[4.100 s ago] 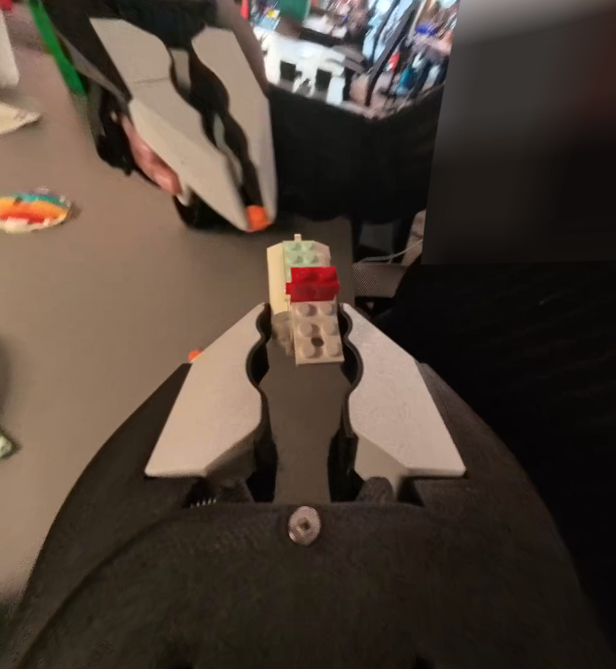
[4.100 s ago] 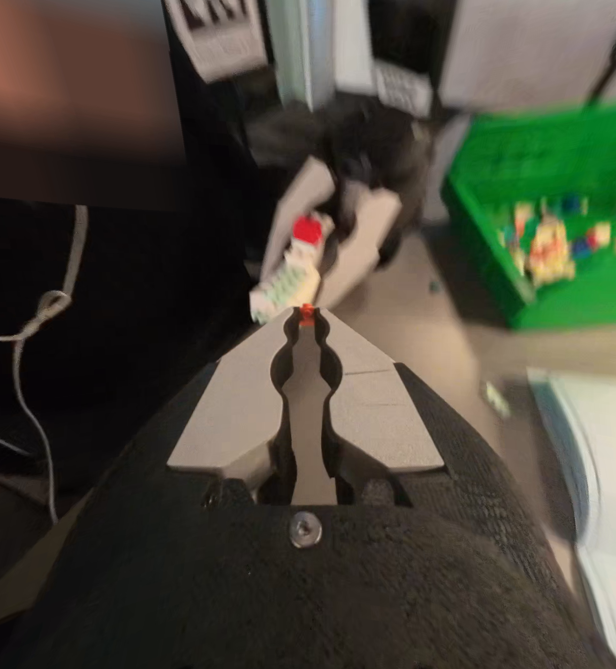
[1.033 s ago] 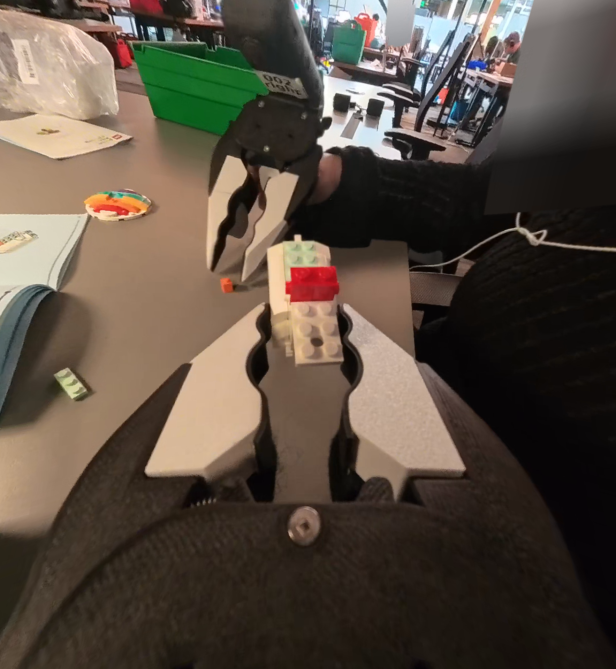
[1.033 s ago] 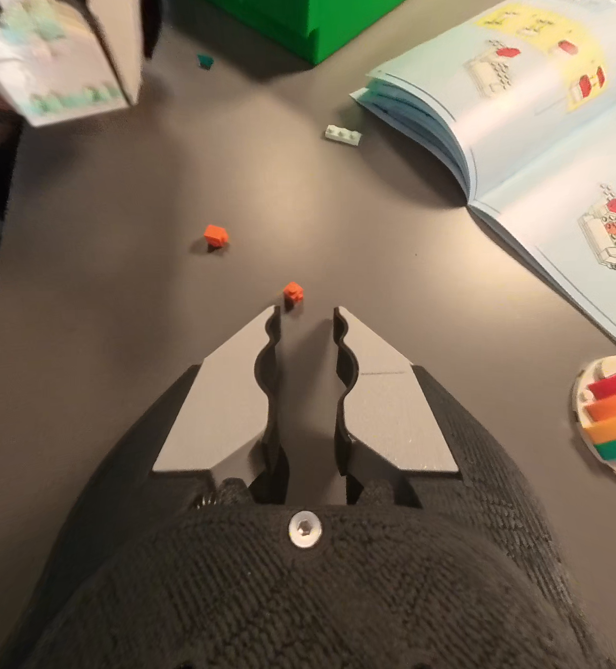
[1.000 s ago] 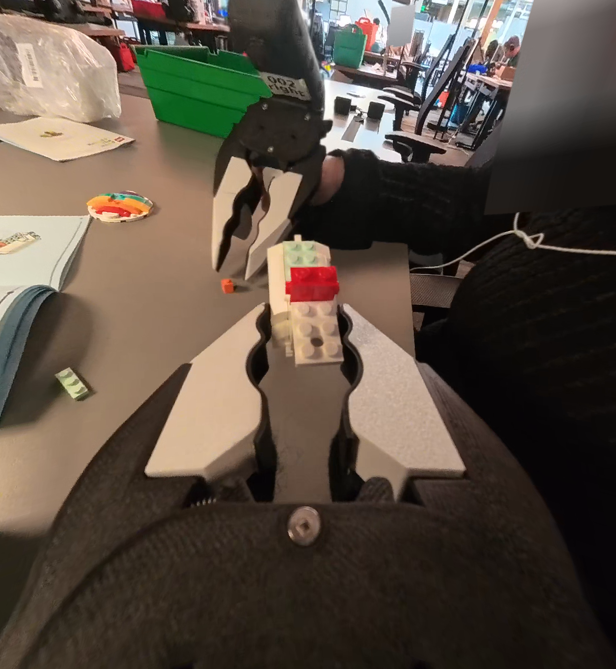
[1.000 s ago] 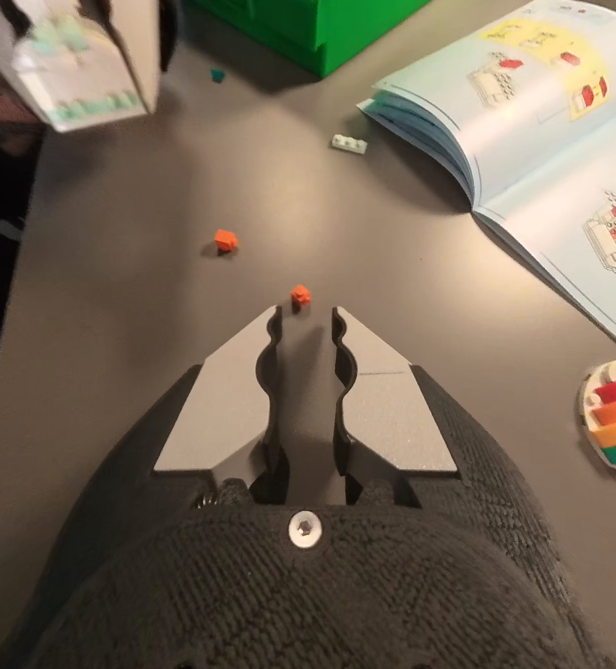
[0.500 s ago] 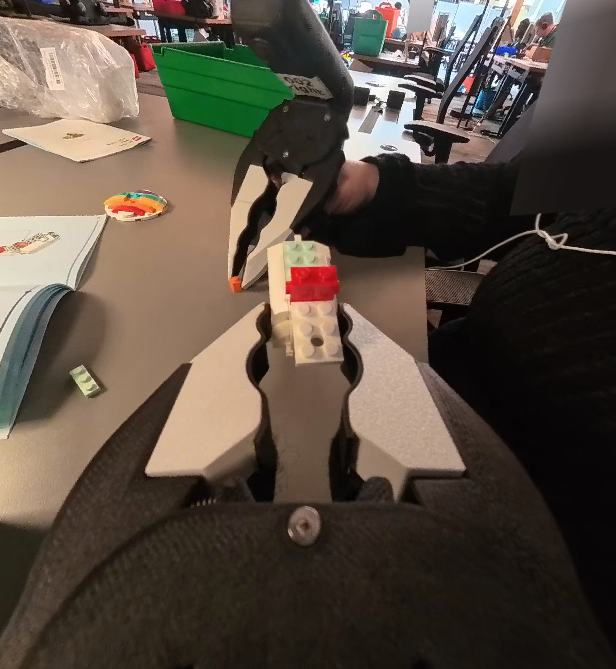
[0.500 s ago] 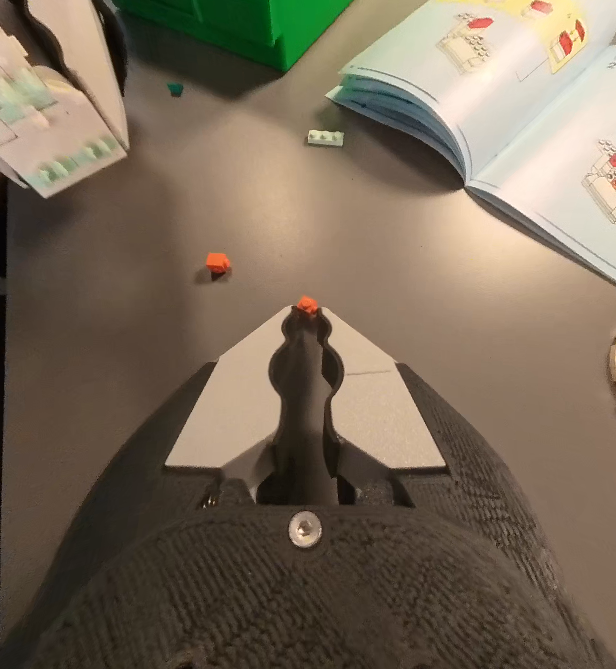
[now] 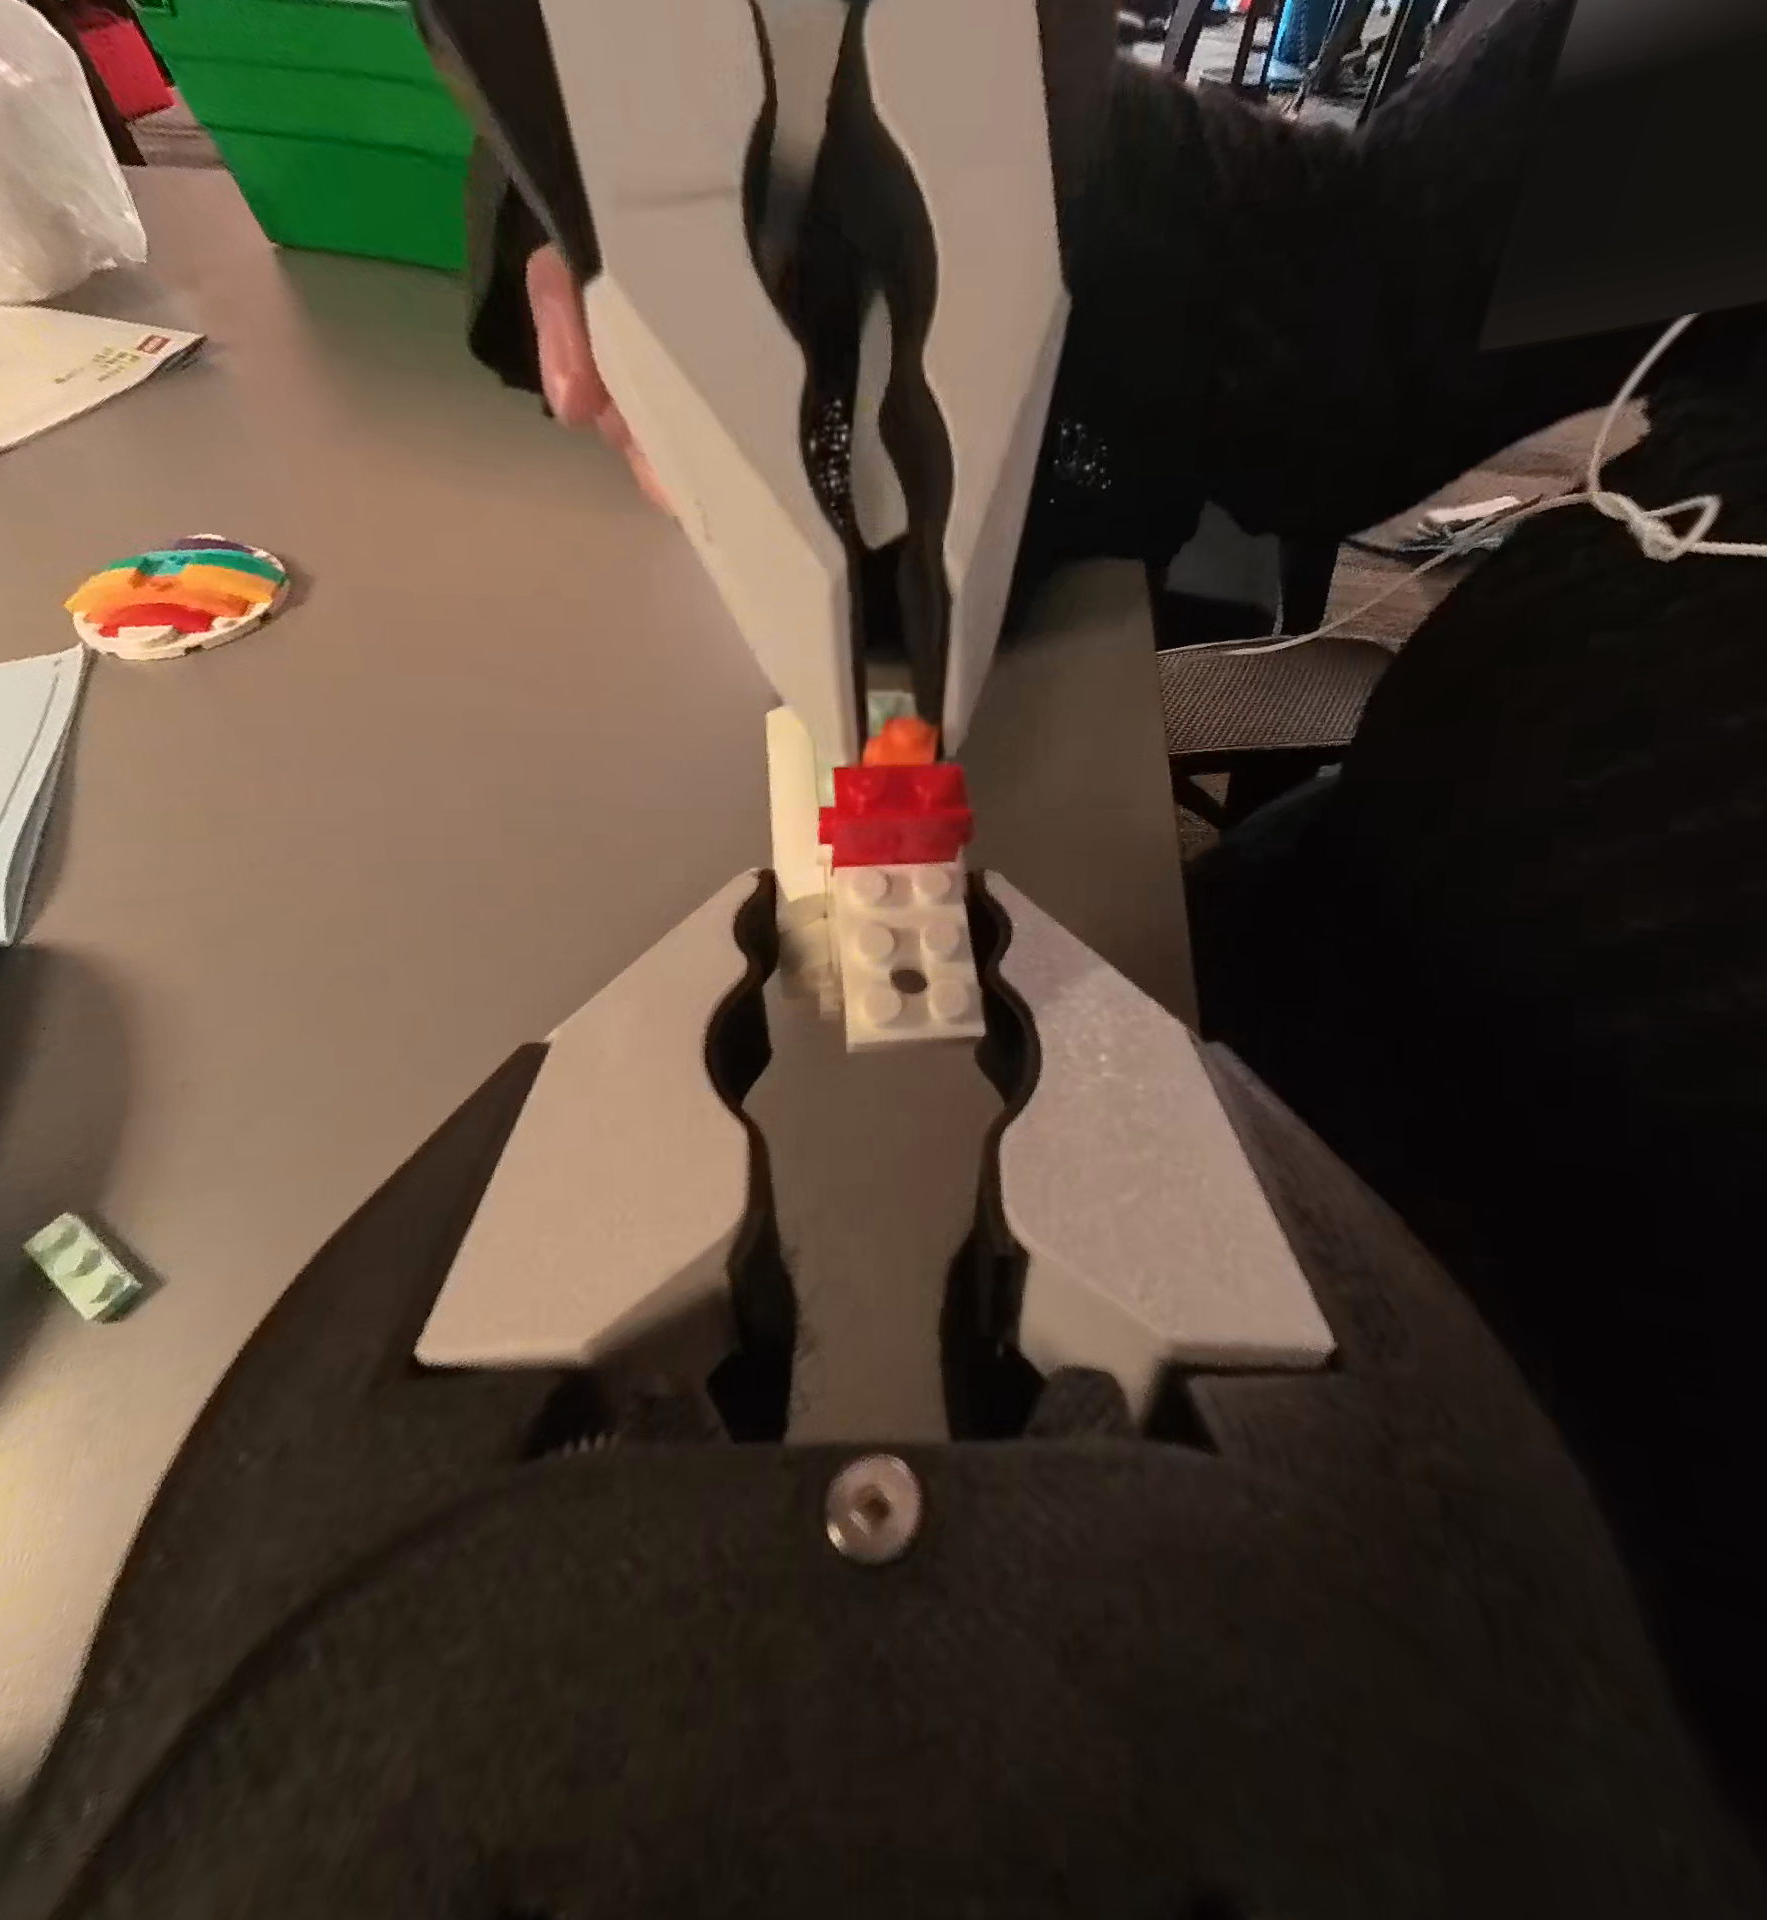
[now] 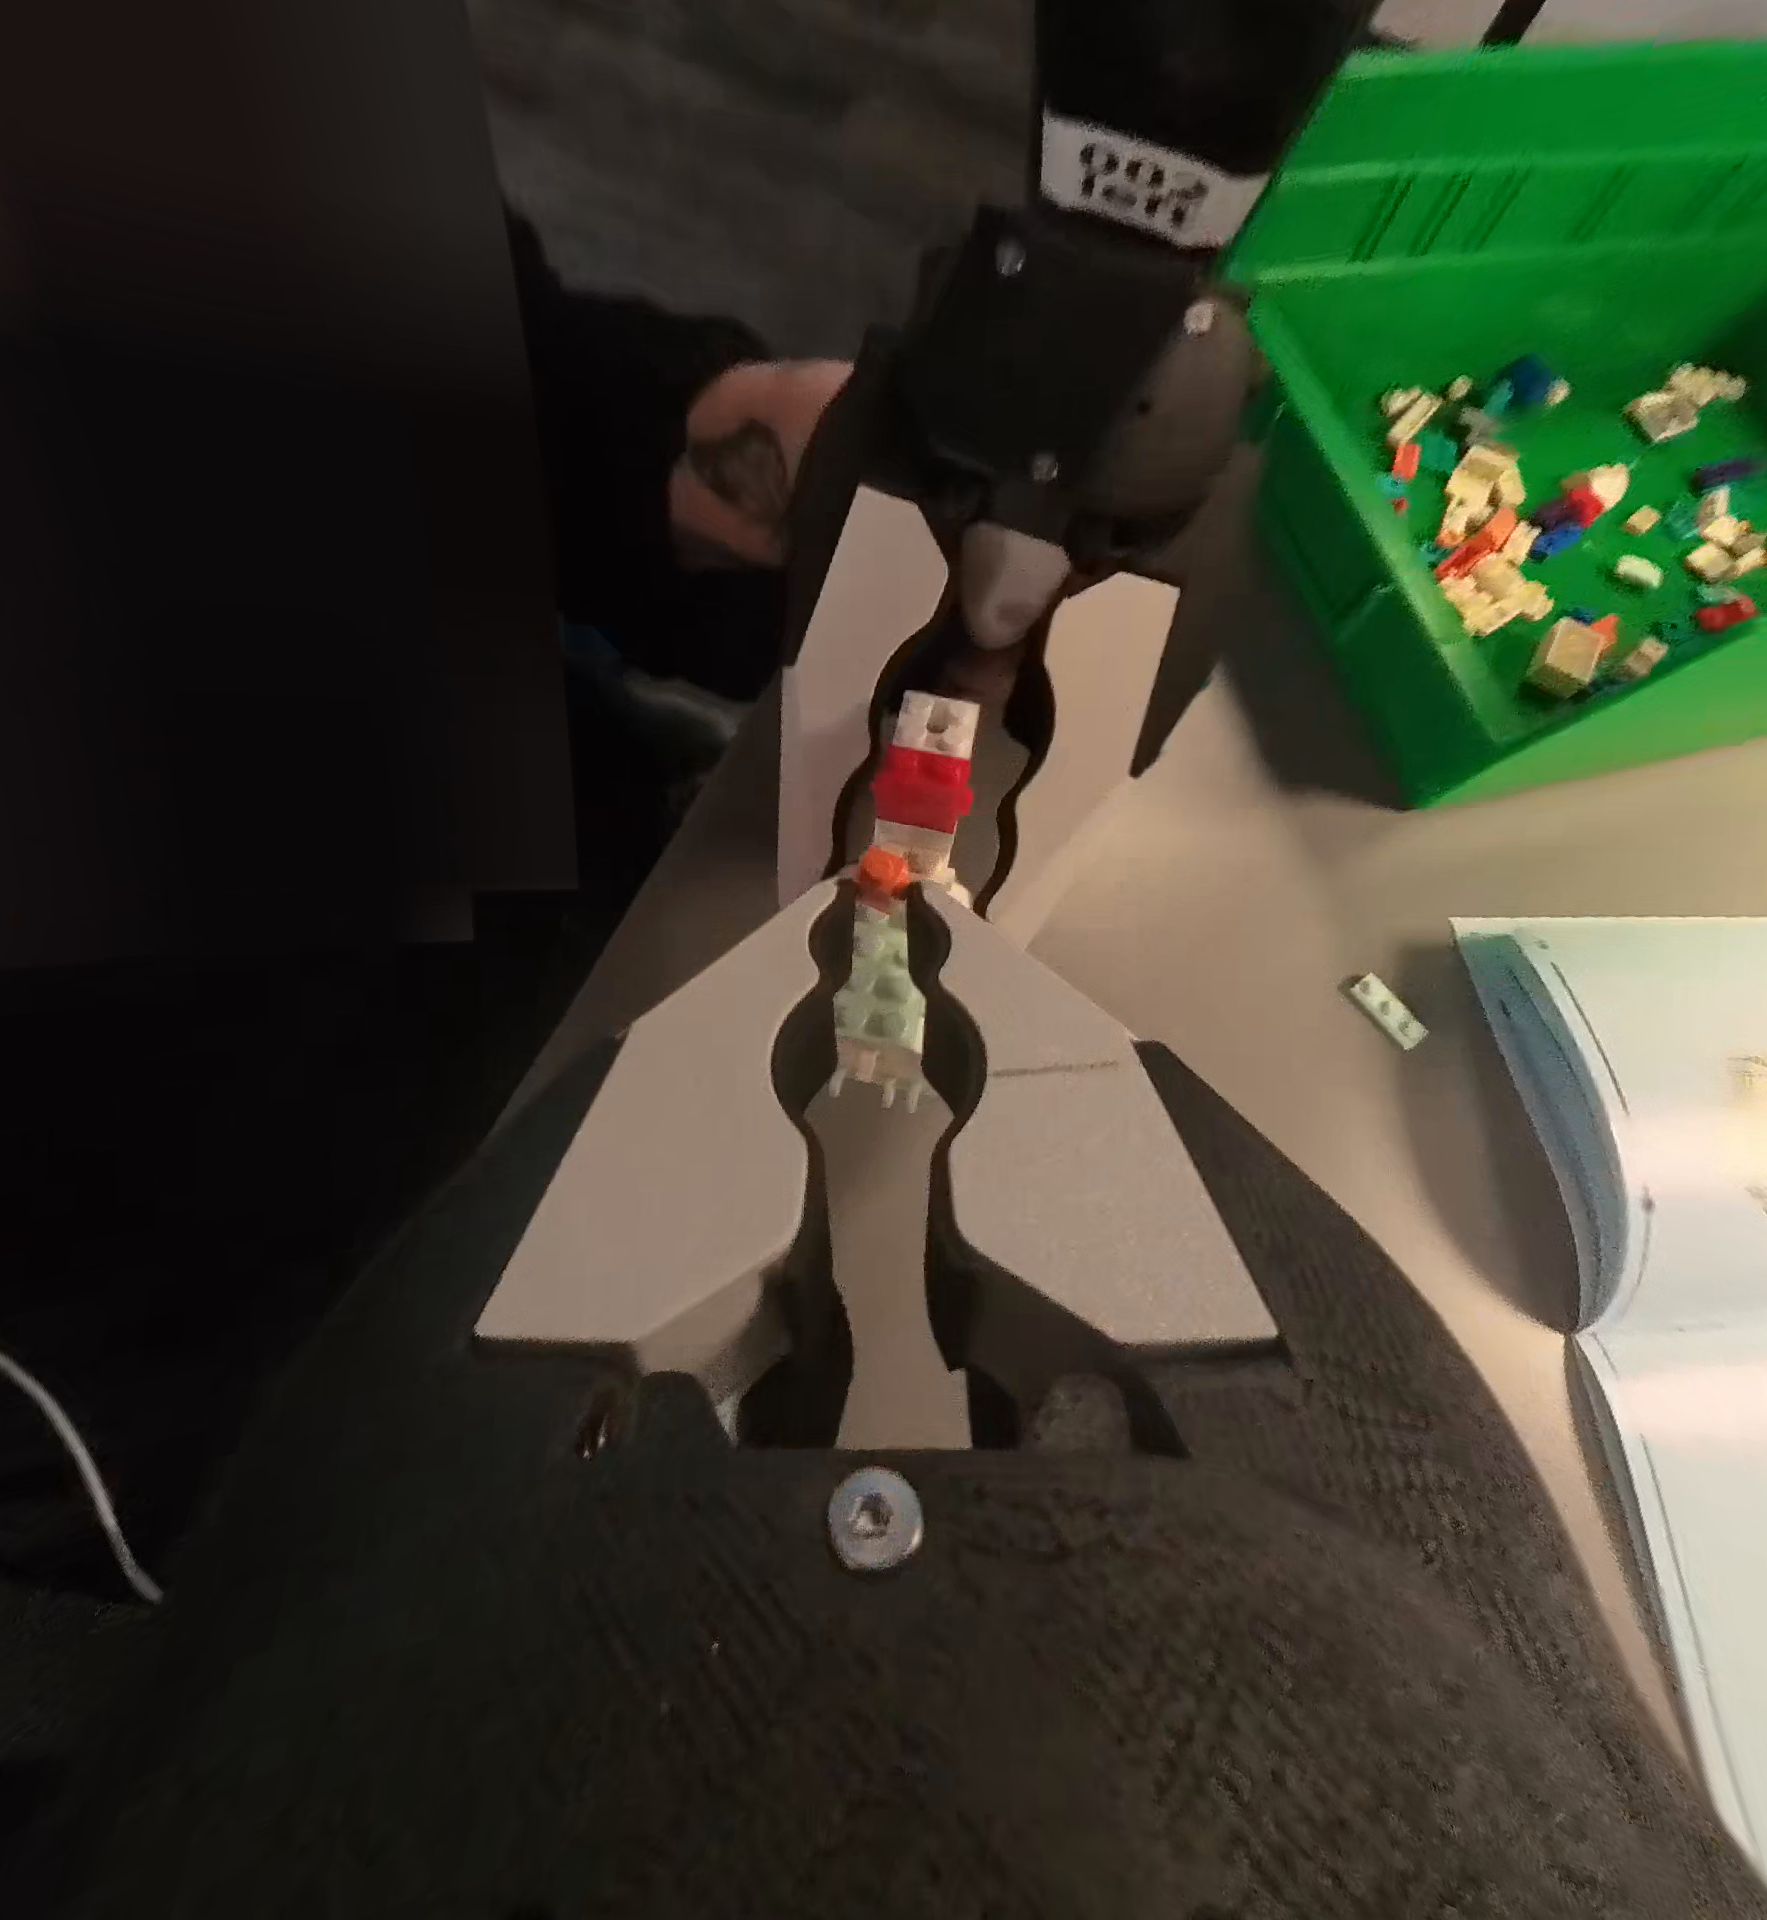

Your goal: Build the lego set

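My left gripper [image 9: 874,894] is shut on a small white lego model [image 9: 905,961] with a red brick [image 9: 897,812] on top and a pale green part in front. My right gripper [image 10: 884,878] is shut on a tiny orange piece [image 10: 881,871] and presses it onto the model just beyond the red brick [image 10: 920,790]. In the left wrist view the right gripper [image 9: 894,727] comes down from above with the orange piece [image 9: 900,743] at its tips. In the right wrist view the left gripper [image 10: 910,883] faces mine, with the model's green part [image 10: 879,992] showing between my fingers.
A green bin [image 10: 1544,436] with several loose bricks stands at the back. An open instruction booklet [image 10: 1710,1195] lies to the right. A loose pale green plate [image 9: 84,1265] and a round rainbow piece [image 9: 178,594] lie on the grey table [image 9: 391,831]. A white plastic bag [image 9: 6,177] is far left. Both grippers' tips are close together, under 4 cm apart.
My right gripper closed on the orange piece on the table, lifted it and carried it onto the model in my left gripper. The left gripper kept its hold.
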Action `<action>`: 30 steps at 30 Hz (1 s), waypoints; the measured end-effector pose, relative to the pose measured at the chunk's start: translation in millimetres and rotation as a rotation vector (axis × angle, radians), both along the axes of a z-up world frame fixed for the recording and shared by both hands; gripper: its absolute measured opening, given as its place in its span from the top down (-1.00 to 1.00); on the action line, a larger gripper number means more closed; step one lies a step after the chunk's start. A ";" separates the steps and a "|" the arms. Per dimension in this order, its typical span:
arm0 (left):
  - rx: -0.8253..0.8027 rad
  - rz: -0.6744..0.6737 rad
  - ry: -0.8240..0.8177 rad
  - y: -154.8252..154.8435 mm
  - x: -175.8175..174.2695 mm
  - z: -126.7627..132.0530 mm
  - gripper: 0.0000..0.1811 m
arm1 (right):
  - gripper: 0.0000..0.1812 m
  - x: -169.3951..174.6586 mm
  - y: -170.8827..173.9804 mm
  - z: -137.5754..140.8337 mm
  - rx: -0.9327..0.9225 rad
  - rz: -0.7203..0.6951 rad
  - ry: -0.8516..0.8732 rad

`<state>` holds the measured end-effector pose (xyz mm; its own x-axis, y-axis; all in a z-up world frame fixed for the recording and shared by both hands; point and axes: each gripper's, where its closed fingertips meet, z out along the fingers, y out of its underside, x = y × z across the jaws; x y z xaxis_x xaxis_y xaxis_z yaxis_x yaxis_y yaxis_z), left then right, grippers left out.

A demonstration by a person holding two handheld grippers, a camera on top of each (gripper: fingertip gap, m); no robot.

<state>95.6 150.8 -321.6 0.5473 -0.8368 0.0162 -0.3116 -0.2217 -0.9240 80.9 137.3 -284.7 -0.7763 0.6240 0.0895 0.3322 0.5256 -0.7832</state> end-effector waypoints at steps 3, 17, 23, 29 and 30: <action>0.002 0.006 0.018 0.5 -0.1 -2.2 0.61 | 0.92 -1.5 2.3 -2.4 0.025 -0.006 -0.035; 0.009 -0.016 0.038 -2.1 2.8 -3.9 0.61 | 0.91 0.6 4.5 -11.7 0.103 0.058 -0.151; 0.009 -0.022 0.042 -2.8 3.9 -4.4 0.61 | 0.90 0.3 6.2 -15.4 0.115 0.061 -0.173; 0.009 -0.024 0.038 -3.1 4.0 -4.1 0.61 | 0.90 0.3 5.8 -15.1 0.103 0.064 -0.172; 0.008 -0.024 0.038 -3.0 3.9 -4.1 0.61 | 0.90 0.5 5.8 -15.0 0.104 0.065 -0.171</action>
<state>99.6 147.8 -325.7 0.5271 -0.8497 -0.0107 -0.3517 -0.2067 -0.9130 81.4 143.2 -299.7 -0.8239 0.5665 0.0147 0.4183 0.6254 -0.6587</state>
